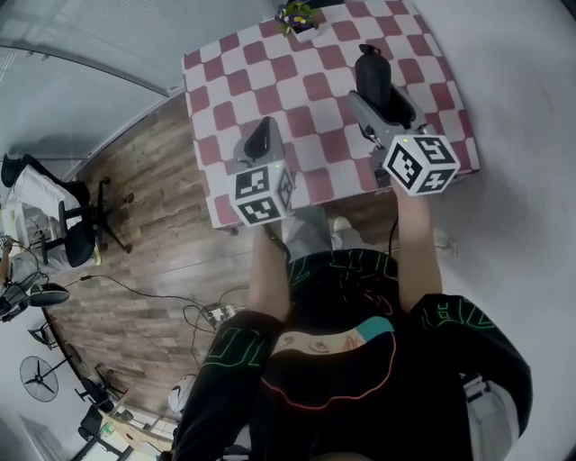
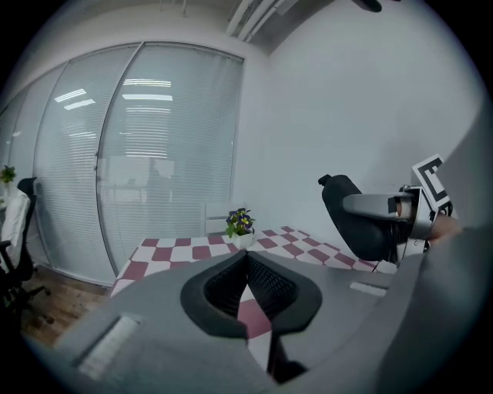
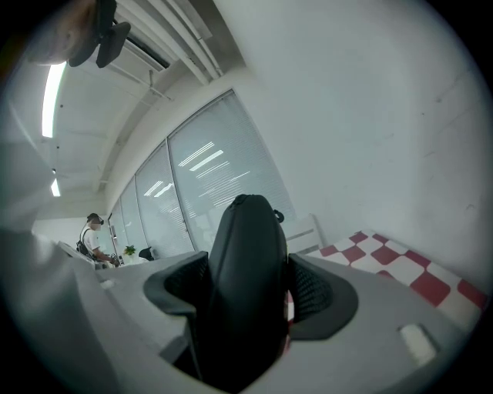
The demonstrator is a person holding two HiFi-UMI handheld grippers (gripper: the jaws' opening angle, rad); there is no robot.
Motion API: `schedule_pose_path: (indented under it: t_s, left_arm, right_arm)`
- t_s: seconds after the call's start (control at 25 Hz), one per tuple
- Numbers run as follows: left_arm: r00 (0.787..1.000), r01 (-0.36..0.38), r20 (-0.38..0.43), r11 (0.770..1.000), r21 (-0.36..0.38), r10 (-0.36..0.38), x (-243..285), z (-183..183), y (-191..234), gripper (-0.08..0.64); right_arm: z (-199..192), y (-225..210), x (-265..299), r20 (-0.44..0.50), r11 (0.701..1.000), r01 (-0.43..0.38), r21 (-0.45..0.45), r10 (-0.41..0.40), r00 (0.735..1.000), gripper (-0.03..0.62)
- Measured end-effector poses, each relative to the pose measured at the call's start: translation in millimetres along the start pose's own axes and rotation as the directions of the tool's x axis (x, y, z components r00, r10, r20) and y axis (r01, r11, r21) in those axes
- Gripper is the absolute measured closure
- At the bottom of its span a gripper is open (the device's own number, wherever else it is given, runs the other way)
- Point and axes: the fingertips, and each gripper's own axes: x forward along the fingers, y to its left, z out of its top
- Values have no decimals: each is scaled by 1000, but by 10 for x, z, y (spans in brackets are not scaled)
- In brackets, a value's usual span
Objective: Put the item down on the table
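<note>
A black, oblong zippered case [image 1: 373, 76] stands upright between the jaws of my right gripper [image 1: 385, 106], which is shut on it and held above the right part of the red-and-white checkered table [image 1: 315, 56]. In the right gripper view the case [image 3: 248, 286] fills the gap between the fingers and hides the tips. My left gripper [image 1: 262, 135] hovers over the table's near left part, shut, with nothing in it. In the left gripper view its pads [image 2: 266, 286] meet at the tip, and the case [image 2: 357, 221] in the right gripper shows at the right.
A small pot of purple flowers [image 1: 298, 16] [image 2: 240, 225] stands at the table's far edge. A white wall runs along the right. On the wooden floor to the left are an office chair [image 1: 79, 230], a fan [image 1: 40, 378] and cables [image 1: 209, 311]. Glass panels with blinds [image 2: 154, 154] stand behind.
</note>
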Motion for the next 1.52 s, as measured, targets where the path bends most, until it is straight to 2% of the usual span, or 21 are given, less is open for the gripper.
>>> schedule_pose_path:
  t_s: [0.44,0.6,0.88,1.08,1.32,1.52]
  left_arm:
    - [995,41,-85,999,-27,-44,633,-196,283,551]
    - [994,36,-105,998,-53,-41,777,-326,560,551]
    - [990,39,-130,995,-96,-51,915,-318,556,551]
    - [985,67,-146,986,-154,-90,1097,-437,557,551]
    - [979,101,-161,982,-162,-127,1243,-483,562,551]
    - [973,113,-179,978,-177,-145,1288,-550,526,551]
  right_arm:
    - [-281,-203,711,-76,999,42,32,-40,996,265]
    - [-461,-106,1098,-122,999,33,-2,-33,992,265]
    - [-442,-171,1320,-196,998,26,-51,-36,980,265]
    - [-749,-198,1551,-325,995,14,-102,-47,945,265]
    - [-1176,-274,1735,-477,989,20,-148,-89,874,264]
    - [-1451,-332,1732,-555,985,26,-171,-118,823,264]
